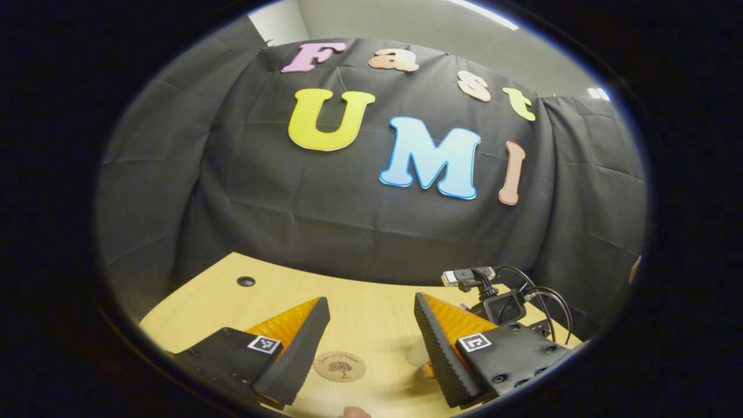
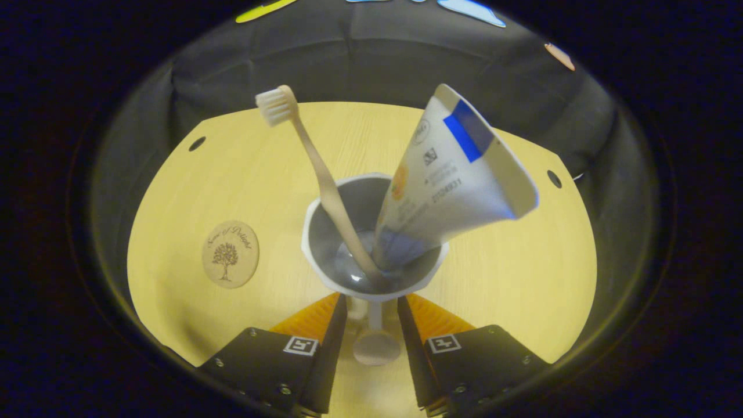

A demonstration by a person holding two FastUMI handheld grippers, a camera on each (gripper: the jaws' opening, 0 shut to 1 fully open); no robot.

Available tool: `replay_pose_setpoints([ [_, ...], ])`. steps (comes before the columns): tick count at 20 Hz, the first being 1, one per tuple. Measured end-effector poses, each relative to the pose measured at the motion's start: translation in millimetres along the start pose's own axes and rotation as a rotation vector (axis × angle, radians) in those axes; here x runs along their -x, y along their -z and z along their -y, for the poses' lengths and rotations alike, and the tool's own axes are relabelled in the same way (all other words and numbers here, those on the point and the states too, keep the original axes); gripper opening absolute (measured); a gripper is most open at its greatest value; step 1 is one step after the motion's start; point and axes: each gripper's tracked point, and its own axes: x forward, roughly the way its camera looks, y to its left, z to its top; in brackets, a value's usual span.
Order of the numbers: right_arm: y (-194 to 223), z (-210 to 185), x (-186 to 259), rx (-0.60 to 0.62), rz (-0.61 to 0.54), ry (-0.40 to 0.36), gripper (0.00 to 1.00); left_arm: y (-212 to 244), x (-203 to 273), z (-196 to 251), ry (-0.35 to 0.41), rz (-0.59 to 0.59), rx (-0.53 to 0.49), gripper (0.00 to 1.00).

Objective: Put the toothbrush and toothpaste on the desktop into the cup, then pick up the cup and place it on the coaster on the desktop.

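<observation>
Cup (image 2: 371, 232) white, holding beige toothbrush (image 2: 316, 168), toothpaste (image 2: 458, 174).

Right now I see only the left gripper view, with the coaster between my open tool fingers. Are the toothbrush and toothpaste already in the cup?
Observer: Yes. The toothbrush and the toothpaste both stand in the cup.
Operator: Where is the right tool?
Observer: The right tool has its fingers on either side of the cup's handle. I cannot tell if they press it.
Operator: And the coaster from there?
Observer: The coaster lies bare, left of the cup, apart from it.
</observation>
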Motion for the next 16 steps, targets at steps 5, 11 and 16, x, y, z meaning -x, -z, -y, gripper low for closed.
replay_pose_setpoints([
  [5,2,0,0,-0.007,-0.021,-0.015,0.28,3,0,-7,-0.011,-0.007,0.007,0.95],
  [11,0,0,1,-0.004,-0.001,-0.016,0.23,5,2,-12,-0.015,-0.013,0.020,0.92],
  [16,-4,1,3,0.010,0.036,-0.027,0.23,4,9,-23,-0.031,-0.011,0.027,0.95],
])
